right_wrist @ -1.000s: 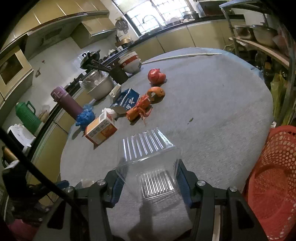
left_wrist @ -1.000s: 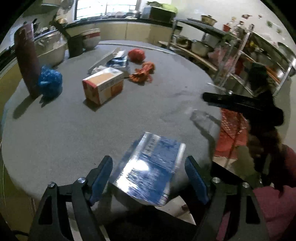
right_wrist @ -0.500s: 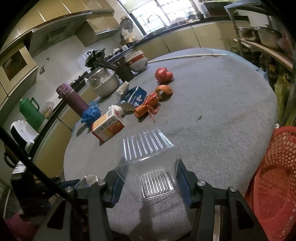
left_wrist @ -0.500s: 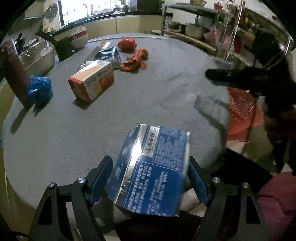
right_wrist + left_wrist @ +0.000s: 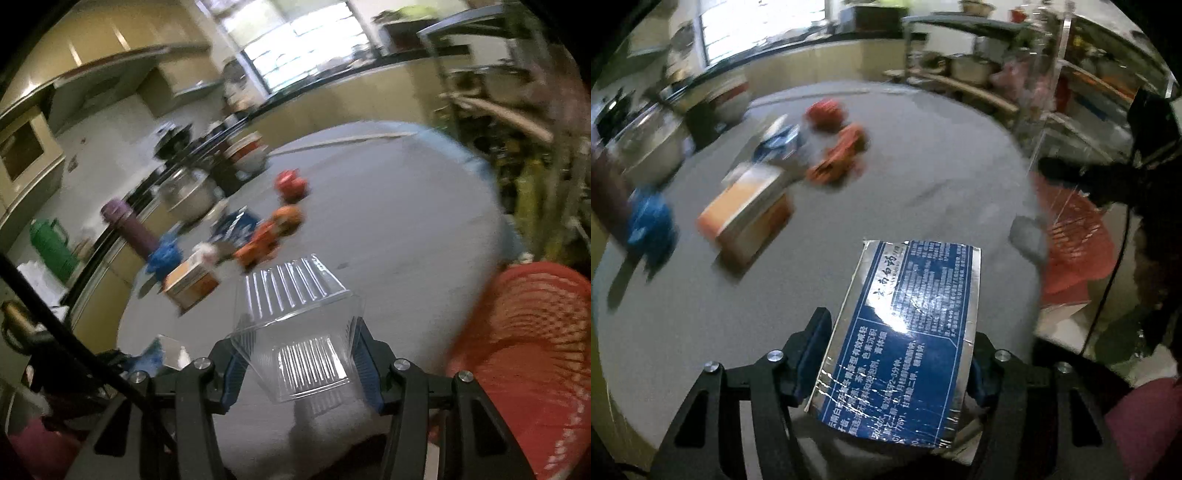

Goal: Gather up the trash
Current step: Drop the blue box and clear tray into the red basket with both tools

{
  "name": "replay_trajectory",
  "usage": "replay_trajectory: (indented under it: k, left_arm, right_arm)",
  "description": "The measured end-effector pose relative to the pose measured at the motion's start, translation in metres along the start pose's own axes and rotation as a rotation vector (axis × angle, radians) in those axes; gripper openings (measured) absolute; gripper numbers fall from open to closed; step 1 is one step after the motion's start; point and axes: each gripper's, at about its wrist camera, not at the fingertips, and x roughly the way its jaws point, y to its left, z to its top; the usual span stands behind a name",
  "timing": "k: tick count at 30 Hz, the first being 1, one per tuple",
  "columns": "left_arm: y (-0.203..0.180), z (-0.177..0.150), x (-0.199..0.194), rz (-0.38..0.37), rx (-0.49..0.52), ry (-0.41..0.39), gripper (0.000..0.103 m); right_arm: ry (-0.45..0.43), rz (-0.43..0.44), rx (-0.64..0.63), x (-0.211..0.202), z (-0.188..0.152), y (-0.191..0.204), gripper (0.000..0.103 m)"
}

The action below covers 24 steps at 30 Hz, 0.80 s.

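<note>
Left gripper (image 5: 899, 354) clamps the blue foil pouch (image 5: 905, 343), right gripper (image 5: 295, 363) pinches the clear plastic tray (image 5: 299, 332); neither binned. Red basket (image 5: 524, 354) beside the tabletop (image 5: 388, 229); roughly 6 blurry scraps remain.

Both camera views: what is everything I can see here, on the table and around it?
Foil packet: 1, blue and silver, held in the left claw.
Plastic tray: 1, clear and ribbed, held in the right claw.
Carton box: 1, orange and white, on the table, left of middle.
Crumpled blue bag: 1, blue, at the table's left edge.
Orange wrapper: 1, orange, far middle of the table.
Red lump: 1, red, just beyond the wrapper; too blurred to name.
Blue-and-white carton: 1, behind the box.
Flask: 1, purple, upright by the blue bag.
Basket: 1, red mesh, beside the table on the right.
Table: 1, grey, round.
Left claw: black, blue pads.
Right claw: black, blue pads.
</note>
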Motion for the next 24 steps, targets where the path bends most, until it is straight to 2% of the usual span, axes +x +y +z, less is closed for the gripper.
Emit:
replay_trajectory:
  k: [5,8,10,16,17,18,20,24]
  left_arm:
    - [-0.048,0.046,0.011,-0.138,0.065,-0.021,0.065]
    - [-0.093,0.077,0.027,-0.241,0.106,-0.013,0.065]
    - [-0.122,0.092,0.039,-0.268,0.142,-0.006,0.065]
    - [-0.188,0.118,0.072,-0.326,0.201,0.060,0.066]
    - [-0.194,0.119,0.076,-0.325,0.203,0.069,0.066]
    - [-0.196,0.121,0.080,-0.321,0.200,0.080,0.066]
    - [-0.195,0.122,0.082,-0.314,0.186,0.086,0.066]
    - [-0.183,0.119,0.072,-0.291,0.170,0.050,0.067]
  right_arm:
    - [-0.059,-0.125,0.128,-0.045,-0.008,-0.067,0.055]
    - [-0.091,-0.198,0.216,-0.073,-0.019,-0.109,0.057]
    - [-0.108,-0.226,0.262,-0.086,-0.024,-0.127,0.057]
    - [-0.119,-0.241,0.348,-0.106,-0.030,-0.156,0.064]
    - [-0.129,-0.247,0.356,-0.110,-0.031,-0.158,0.071]
    - [-0.140,-0.252,0.364,-0.112,-0.031,-0.160,0.075]
    - [-0.167,-0.239,0.381,-0.117,-0.030,-0.164,0.075]
    - [-0.179,-0.255,0.383,-0.119,-0.029,-0.162,0.076]
